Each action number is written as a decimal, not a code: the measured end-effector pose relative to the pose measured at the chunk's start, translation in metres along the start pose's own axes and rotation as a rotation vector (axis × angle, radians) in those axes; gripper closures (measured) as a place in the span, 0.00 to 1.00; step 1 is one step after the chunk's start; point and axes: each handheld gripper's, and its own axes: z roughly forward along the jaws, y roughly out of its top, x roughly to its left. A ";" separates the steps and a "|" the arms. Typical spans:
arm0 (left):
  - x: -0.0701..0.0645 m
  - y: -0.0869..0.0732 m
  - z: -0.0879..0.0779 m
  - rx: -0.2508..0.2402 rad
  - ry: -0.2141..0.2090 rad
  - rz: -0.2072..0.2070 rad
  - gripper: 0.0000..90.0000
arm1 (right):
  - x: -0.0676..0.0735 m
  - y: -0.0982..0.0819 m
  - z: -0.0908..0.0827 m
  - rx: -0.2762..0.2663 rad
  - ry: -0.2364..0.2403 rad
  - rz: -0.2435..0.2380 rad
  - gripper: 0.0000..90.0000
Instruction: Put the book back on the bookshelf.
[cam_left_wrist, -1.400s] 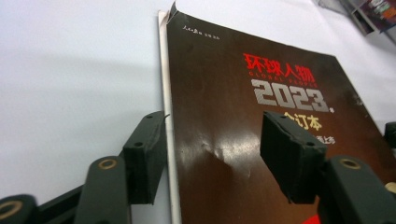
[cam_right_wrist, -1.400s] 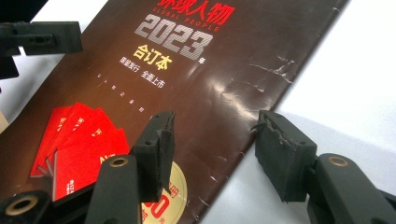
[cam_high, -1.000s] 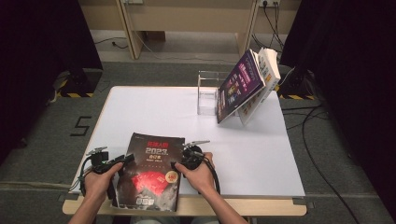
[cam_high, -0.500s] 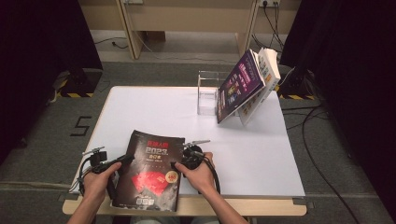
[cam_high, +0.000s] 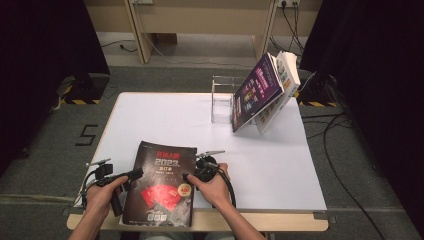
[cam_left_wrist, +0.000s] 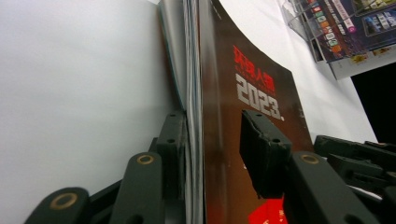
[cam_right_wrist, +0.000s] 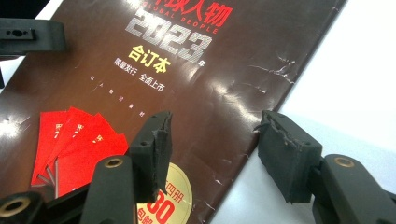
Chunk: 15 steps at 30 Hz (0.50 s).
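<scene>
A dark brown magazine (cam_high: 160, 185) with red and white print lies flat at the table's front, between the person's hands. My left gripper (cam_high: 131, 176) is at its left edge. In the left gripper view the magazine's edge (cam_left_wrist: 195, 93) stands between the jaws of the left gripper (cam_left_wrist: 215, 135): one pad lies against the underside, the other hovers off the cover. These jaws have just been closing. My right gripper (cam_high: 192, 176) is open over the right edge. Seen from the right gripper (cam_right_wrist: 212, 135), one jaw is above the cover (cam_right_wrist: 187, 93) and the other above the table.
At the white table's (cam_high: 175, 120) back right stands a clear acrylic holder (cam_high: 222, 100), with a purple magazine (cam_high: 257, 92) and a white book (cam_high: 287, 80) leaning beside it. The dark magazine's near end reaches the table's front edge.
The left gripper's jaws have drawn closer together around the magazine's left edge. Both hands and the magazine have stayed in place.
</scene>
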 end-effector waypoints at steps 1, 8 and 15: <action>-0.001 0.000 0.000 0.002 0.003 0.008 0.68 | 0.000 0.000 0.000 -0.001 0.001 -0.006 0.50; -0.002 0.000 0.005 0.022 -0.003 0.019 0.65 | 0.000 0.000 0.000 0.000 0.003 -0.002 0.49; 0.004 0.003 0.010 0.055 -0.018 -0.009 0.61 | 0.000 0.001 0.000 0.002 0.003 -0.002 0.49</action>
